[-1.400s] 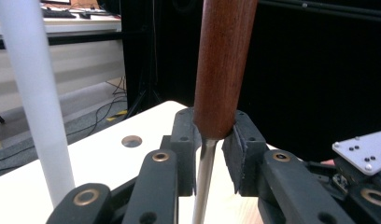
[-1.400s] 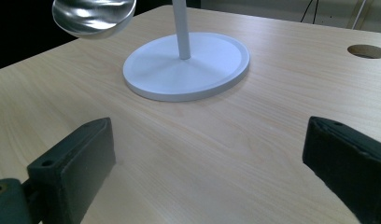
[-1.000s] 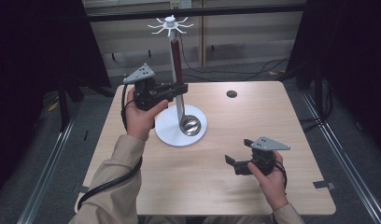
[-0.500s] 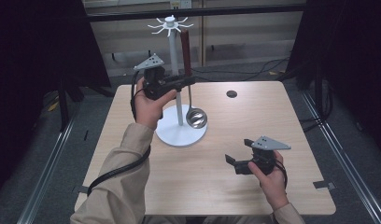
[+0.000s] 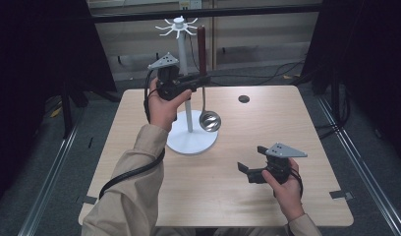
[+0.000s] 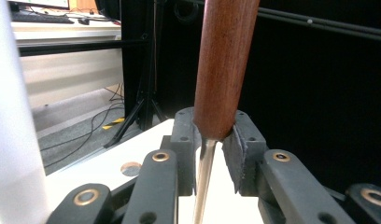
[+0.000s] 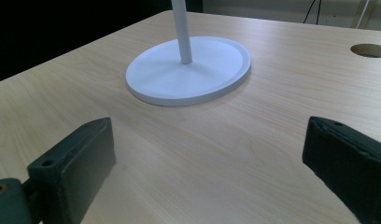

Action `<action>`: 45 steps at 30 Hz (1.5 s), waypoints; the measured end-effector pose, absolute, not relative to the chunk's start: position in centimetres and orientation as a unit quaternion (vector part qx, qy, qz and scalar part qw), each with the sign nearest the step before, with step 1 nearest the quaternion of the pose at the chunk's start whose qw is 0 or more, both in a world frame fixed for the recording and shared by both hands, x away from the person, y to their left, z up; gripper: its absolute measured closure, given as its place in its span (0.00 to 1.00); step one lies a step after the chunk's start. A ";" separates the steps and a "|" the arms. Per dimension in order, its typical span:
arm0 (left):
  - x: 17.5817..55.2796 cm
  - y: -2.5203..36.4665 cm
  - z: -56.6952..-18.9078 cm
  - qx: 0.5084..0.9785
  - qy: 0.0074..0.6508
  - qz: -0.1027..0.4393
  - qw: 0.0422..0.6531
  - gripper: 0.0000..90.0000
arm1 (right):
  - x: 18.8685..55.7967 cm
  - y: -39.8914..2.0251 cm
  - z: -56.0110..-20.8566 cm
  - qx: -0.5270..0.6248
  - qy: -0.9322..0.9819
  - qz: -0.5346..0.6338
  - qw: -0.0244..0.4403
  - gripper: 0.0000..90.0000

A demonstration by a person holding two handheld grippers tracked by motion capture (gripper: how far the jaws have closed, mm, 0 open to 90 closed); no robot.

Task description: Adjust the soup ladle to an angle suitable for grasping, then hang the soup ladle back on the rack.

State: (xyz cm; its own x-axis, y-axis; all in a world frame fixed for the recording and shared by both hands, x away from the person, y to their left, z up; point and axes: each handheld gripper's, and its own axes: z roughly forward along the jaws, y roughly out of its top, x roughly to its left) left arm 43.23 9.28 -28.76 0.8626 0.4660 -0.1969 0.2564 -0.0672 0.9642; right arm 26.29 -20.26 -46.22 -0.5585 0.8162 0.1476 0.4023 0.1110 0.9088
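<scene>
**Ladle held up beside the white stand**

The left claw [image 5: 201, 81] is shut tight on a ladle with a brown wooden handle and a shiny metal bowl [image 5: 209, 120]. In the left gripper view the two pads [image 6: 235, 156] squeeze the bottom end of the wooden handle, right where the thin metal stem starts. The ladle hangs straight down, handle up, with its bowl in the air above the round base of the tall white stand [image 5: 191, 140] — the one with little hooks on top. The ladle is just beside the stand's pole, on its right in the high view.

The right claw [image 5: 245, 172] is low over the pale wooden tabletop [image 5: 311, 128], well apart from the stand. Its jaws stand wide open — nothing is between them. In the right gripper view the stand's base [image 7: 188, 70] sits ahead of them.
</scene>
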 end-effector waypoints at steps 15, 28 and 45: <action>43.5 10.0 -29.2 0.717 0.264 0.079 0.641 0.83 | 26.3 -20.0 -46.3 0.425 0.719 0.513 0.198 0.03; 43.9 11.2 -29.8 0.707 0.280 0.086 0.644 0.83 | 26.3 -20.0 -46.3 0.422 0.721 0.513 0.198 0.02; 43.9 12.1 -29.8 0.702 0.280 0.103 0.647 0.79 | 26.4 -19.9 -46.2 0.425 0.720 0.512 0.199 0.03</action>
State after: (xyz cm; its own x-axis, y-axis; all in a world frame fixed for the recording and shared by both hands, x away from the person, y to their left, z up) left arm 43.91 12.08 -29.83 0.8220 0.5258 -0.2186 0.2606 -0.0060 0.9654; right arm 26.40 -19.86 -46.20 -0.5594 0.8154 0.1490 0.4083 0.1146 0.9056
